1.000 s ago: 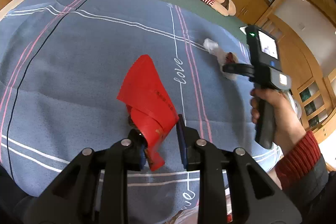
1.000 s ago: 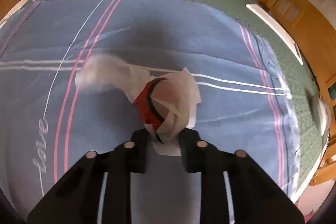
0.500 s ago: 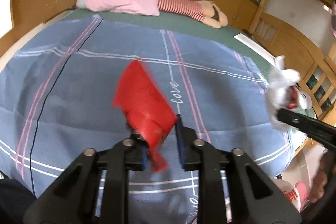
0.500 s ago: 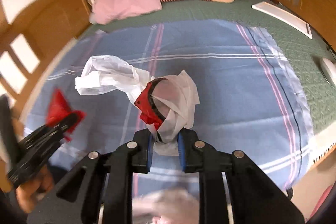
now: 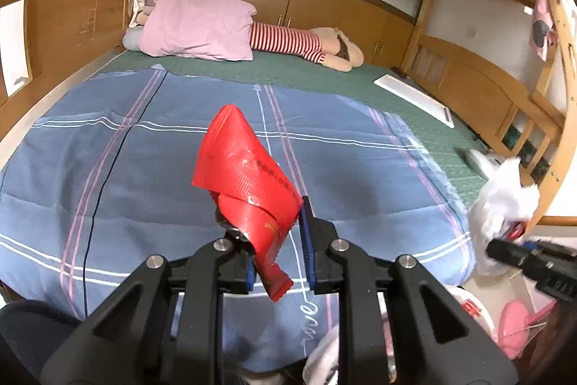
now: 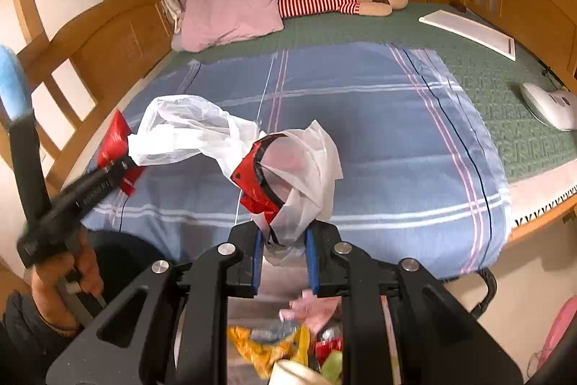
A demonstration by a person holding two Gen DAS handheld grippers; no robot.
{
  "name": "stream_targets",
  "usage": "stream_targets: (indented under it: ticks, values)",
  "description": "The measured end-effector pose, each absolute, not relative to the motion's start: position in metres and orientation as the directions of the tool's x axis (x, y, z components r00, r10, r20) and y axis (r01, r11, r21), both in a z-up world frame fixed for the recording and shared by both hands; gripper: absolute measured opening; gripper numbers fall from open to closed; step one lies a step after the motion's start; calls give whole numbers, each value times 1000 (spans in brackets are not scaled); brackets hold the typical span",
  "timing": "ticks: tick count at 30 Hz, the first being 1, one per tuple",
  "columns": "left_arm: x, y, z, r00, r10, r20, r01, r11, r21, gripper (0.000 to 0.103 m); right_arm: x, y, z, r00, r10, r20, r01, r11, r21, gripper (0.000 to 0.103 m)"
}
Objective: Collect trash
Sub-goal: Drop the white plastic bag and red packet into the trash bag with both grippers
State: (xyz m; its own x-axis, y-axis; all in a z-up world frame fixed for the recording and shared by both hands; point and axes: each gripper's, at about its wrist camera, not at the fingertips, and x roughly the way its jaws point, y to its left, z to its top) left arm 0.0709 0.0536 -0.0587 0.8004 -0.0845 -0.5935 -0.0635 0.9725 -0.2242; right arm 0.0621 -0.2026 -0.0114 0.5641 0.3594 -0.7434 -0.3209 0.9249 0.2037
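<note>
left tool [image 5: 277, 249] clamped on creased red plastic wrapper [image 5: 245, 183] | right tool [image 6: 283, 253] clamped on crumpled white plastic bag [image 6: 216, 136] | both lifted off blue checked bed sheet [image 5: 108, 168] since a second ago, bag now over bin of rubbish [image 6: 281, 345] | drop next

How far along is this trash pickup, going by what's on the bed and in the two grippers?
Done: the blue bedspread shows no loose litter. In hand: the left gripper pinches a red wrapper; the right gripper pinches a white plastic bag. Left: dropping both into the bin of trash below.
</note>
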Motion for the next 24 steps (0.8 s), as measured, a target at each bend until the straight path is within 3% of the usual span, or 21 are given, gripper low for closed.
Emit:
stream_targets:
  ticks: [10, 18, 21, 23, 24]
  values:
    - [13, 14, -54, 734, -167, -658, 121, 986, -115, 21, 12, -209, -36, 481, 317, -817, -308, 934, 181, 21]
    - [-12, 0, -45, 698, -236, -676, 193, 971, -140, 21, -10, -226, -80, 377, 261, -889, -238, 954, 180, 22]
    - [-10, 0, -43, 680, -271, -681, 209, 962, -175, 21, -10, -229, -90, 331, 245, -911, -200, 962, 186, 43]
    - [-9, -1, -42, 672, -285, -684, 218, 958, -185, 21, -14, -233, -90, 328, 242, -913, -187, 964, 189, 68]
    - [-9, -2, -42, 667, -289, -686, 224, 957, -185, 21, -15, -235, -86, 343, 244, -907, -184, 964, 190, 70]
